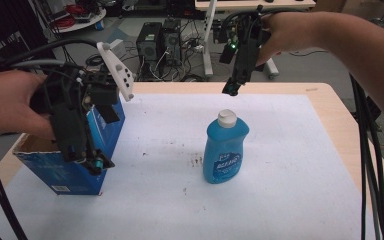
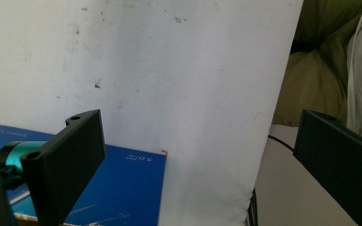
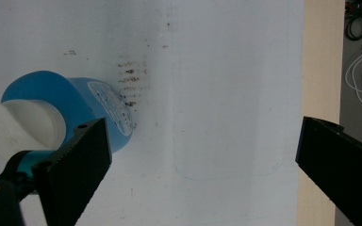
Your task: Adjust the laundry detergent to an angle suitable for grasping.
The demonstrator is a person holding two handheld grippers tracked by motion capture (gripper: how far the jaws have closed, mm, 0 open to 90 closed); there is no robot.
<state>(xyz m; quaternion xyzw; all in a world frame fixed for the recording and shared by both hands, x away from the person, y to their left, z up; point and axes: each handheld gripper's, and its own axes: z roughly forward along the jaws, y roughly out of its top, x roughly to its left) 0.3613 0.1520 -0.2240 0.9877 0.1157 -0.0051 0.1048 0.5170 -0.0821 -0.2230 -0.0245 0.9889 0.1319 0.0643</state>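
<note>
Hovering, R gripper point(image 1: 230, 90): jaws wide, empty, pointing down just above/behind white cap of blue plastic soap bottle point(image 1: 224, 148).
L gripper point(image 1: 94, 162): jaws wide, empty, over blue cardboard box point(image 1: 65, 176).
Bottle: upright, mid white table cover point(image 1: 290, 170), well apart from box.

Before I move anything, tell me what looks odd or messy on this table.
Little stands out. The white sheet has dark smudges left of the upright, capped blue bottle. The blue box sits at the table's left edge with its top open. Nothing is spilled.
</note>
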